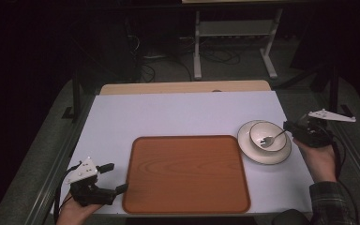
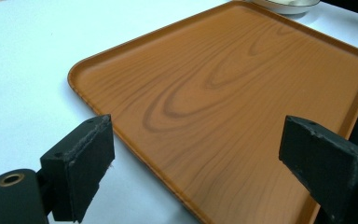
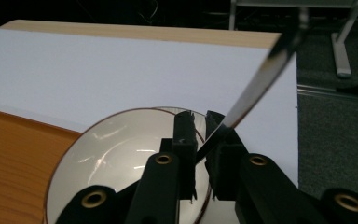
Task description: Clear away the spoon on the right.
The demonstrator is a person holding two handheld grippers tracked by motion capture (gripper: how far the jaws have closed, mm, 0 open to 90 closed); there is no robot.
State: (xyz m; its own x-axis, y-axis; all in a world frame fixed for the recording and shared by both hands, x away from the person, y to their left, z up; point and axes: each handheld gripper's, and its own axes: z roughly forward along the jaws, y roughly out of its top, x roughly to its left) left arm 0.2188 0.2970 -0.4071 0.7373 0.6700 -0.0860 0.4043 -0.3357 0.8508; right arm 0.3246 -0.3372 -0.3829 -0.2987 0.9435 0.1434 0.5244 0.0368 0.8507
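Right gripper [image 1: 288,127] is clamped on the handle of the spoon [image 1: 273,138], whose head sits in the bowl [image 1: 267,136] on the plate [image 1: 264,157] near the table's [image 1: 178,112] right edge. Left gripper [image 1: 115,177] waits wide apart at the tray's [image 1: 186,176] near-left rim. Broad bare white surface beyond.

The tray [image 1: 186,173] was orange-brown with wood grain; the bowl [image 1: 267,136] white with a dark rim; the spoon [image 1: 272,138] silver.
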